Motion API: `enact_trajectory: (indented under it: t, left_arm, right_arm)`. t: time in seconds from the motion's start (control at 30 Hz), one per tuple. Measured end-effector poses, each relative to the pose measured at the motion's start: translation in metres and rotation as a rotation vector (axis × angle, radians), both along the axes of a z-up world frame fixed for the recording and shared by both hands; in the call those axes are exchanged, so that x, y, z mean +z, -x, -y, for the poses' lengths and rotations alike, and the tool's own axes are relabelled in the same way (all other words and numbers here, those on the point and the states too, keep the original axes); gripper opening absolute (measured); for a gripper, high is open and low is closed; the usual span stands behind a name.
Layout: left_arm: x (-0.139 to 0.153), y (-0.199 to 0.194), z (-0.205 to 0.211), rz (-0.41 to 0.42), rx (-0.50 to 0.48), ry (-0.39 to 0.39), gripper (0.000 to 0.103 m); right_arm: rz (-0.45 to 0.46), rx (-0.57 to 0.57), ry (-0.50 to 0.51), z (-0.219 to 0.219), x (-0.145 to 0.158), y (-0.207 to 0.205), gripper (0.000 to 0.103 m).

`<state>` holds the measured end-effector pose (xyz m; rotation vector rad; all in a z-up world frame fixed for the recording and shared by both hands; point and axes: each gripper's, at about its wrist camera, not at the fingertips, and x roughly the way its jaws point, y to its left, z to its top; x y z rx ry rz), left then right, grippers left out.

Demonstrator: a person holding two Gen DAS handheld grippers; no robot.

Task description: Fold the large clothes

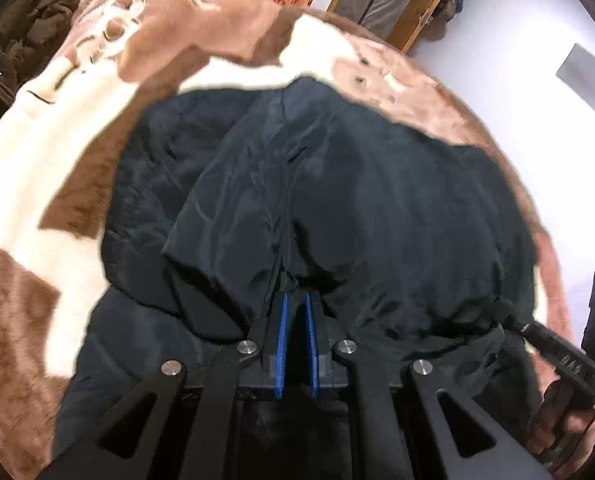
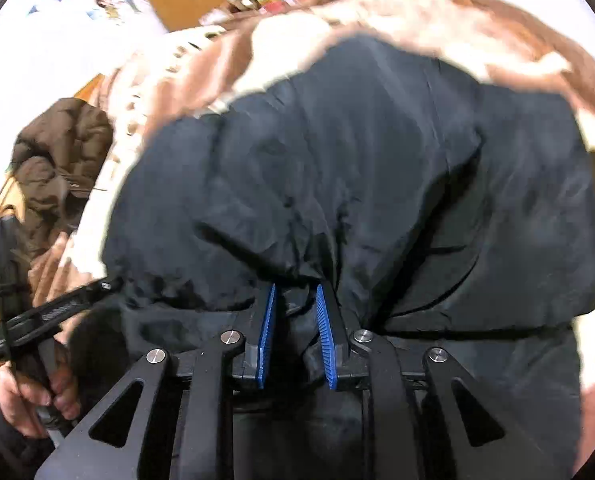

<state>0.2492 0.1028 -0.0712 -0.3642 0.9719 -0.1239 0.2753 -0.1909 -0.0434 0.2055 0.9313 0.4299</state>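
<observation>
The jacket (image 1: 337, 184) lies on the blanket (image 1: 57, 152) that covers the bed, stretching forward from both tongs. Its near hem sits between the left tongs (image 1: 295, 300) and between the right tongs (image 2: 295, 292). A second coat (image 2: 57, 160) is heaped far left of the right tongs.

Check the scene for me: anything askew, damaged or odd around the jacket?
Nothing stands out. The black jacket lies bunched on the brown-and-cream blanket, its near hem pinched by the left gripper and right gripper. No tear or spill shows.
</observation>
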Motion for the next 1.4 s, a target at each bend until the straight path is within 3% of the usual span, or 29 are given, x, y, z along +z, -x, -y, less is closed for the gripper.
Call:
enact_trajectory:
  t: [0.13,0.27,0.37,0.43,0.53,0.67,0.8,0.9,1.03,1.17,1.23,1.3,1.4]
  left_arm:
    - [0.037,0.003,-0.003,0.096,-0.002,-0.030,0.010]
    - [0.051,-0.045,0.002,0.150,-0.002,-0.085,0.010]
    - [0.034,-0.084,0.000,0.130,0.014,-0.107,0.010]
    - [0.011,-0.099,-0.004,0.089,0.026,-0.092,0.010]
    - [-0.016,-0.102,0.001,0.096,0.011,-0.084,0.010]
    - [-0.023,-0.091,0.008,0.133,0.001,-0.099,0.010]
    - [-0.006,-0.086,0.004,0.102,0.005,-0.082,0.010]
    - [0.021,-0.057,0.003,0.163,-0.018,-0.059,0.010]
    - [0.039,-0.008,0.018,0.218,-0.082,-0.015,0.010]
    - [0.026,0.022,0.049,0.182,-0.184,0.004,0.010]
    - [0.007,0.023,0.060,0.135,-0.199,-0.026,0.010]
    - [-0.016,0.015,0.061,0.065,-0.186,-0.026,0.010]
    - [-0.033,0.006,0.060,0.045,-0.176,-0.018,0.010]
  right_arm:
    - [0.115,-0.039,0.008,0.012,0.032,-0.023,0.021]
    - [0.122,-0.096,0.057,0.019,0.028,-0.080,0.021]
    - [0.065,-0.145,0.109,0.034,0.000,-0.108,0.021]
    - [0.009,-0.164,0.091,0.050,-0.032,-0.117,0.020]
    - [0.026,-0.197,0.061,0.061,-0.055,-0.112,0.020]
    - [0.033,-0.205,0.068,0.063,-0.063,-0.113,0.020]
    - [-0.004,-0.214,0.055,0.066,-0.037,-0.110,0.020]
    - [0.066,-0.209,-0.005,0.067,0.003,-0.082,0.022]
    - [0.156,-0.057,-0.059,0.036,0.038,-0.023,0.022]
    - [0.068,0.052,-0.007,0.004,0.003,-0.001,0.022]
    - [0.008,0.021,0.048,0.004,-0.027,-0.005,0.022]
    - [-0.065,-0.011,-0.011,0.016,-0.055,-0.013,0.020]
    - [-0.055,-0.002,0.007,0.016,-0.065,-0.015,0.020]
